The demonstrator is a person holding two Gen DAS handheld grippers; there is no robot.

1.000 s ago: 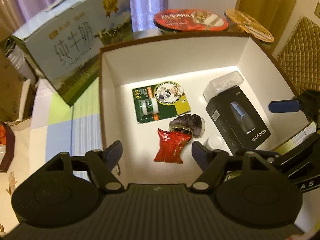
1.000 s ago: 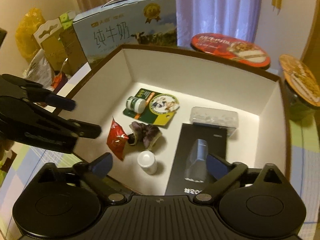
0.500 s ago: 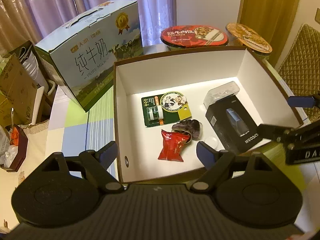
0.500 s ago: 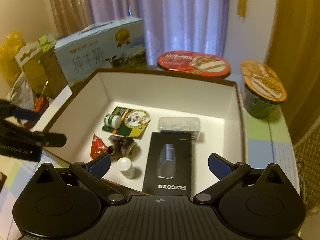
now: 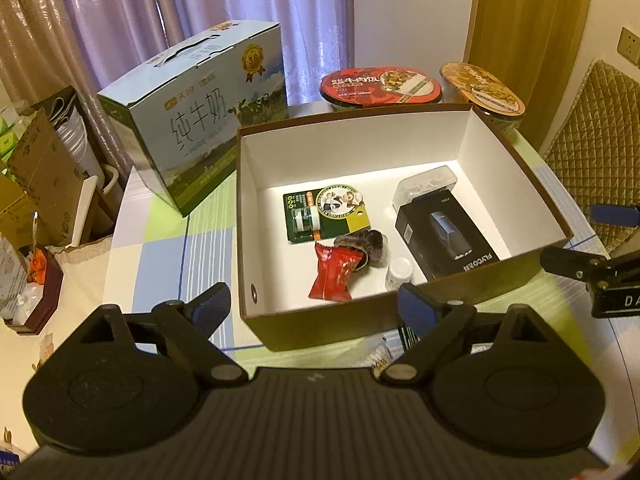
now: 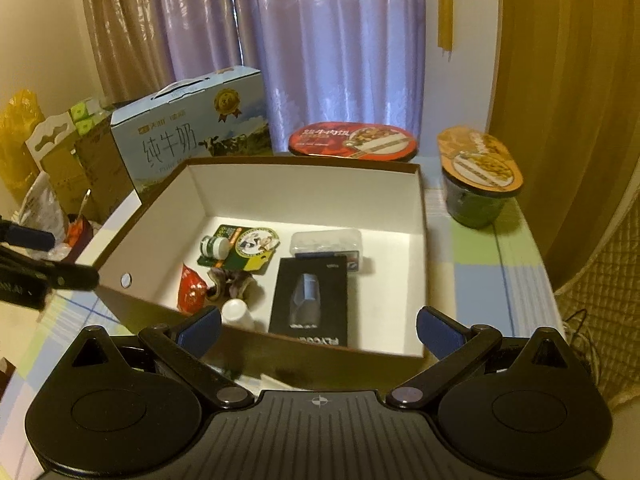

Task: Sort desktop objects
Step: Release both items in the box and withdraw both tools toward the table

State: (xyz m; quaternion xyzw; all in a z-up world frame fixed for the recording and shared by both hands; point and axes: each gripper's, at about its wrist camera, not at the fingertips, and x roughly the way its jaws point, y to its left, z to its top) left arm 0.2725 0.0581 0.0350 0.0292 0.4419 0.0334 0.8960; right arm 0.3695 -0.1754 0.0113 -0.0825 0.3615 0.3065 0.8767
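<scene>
An open brown box (image 5: 520, 168) with a white inside holds a red snack packet (image 5: 334, 276), a green card pack (image 5: 324, 216), a dark crumpled wrapper (image 5: 370, 246), a small white bottle (image 5: 400, 274), a black product box (image 5: 444, 236) and a clear plastic case (image 5: 428, 182). My left gripper (image 5: 312, 306) hovers above the box's near wall, its jaws opening, with nothing held between them. My right gripper (image 6: 320, 324) hangs open and empty over the near wall (image 6: 304, 360), above the black product box (image 6: 310, 296) and white bottle (image 6: 236, 312).
A blue milk carton (image 5: 200, 120) stands left of the box. Two lidded noodle bowls (image 5: 380, 84) (image 5: 480, 88) sit behind it. Cardboard and bags (image 5: 36, 168) crowd the left side. A quilted chair (image 5: 592, 120) is at the right. Small packets (image 5: 408, 336) lie before the box.
Both grippers have drawn back and up from inside the box, so more of the room shows. The left jaws stand wider. The things in the box have not moved.
</scene>
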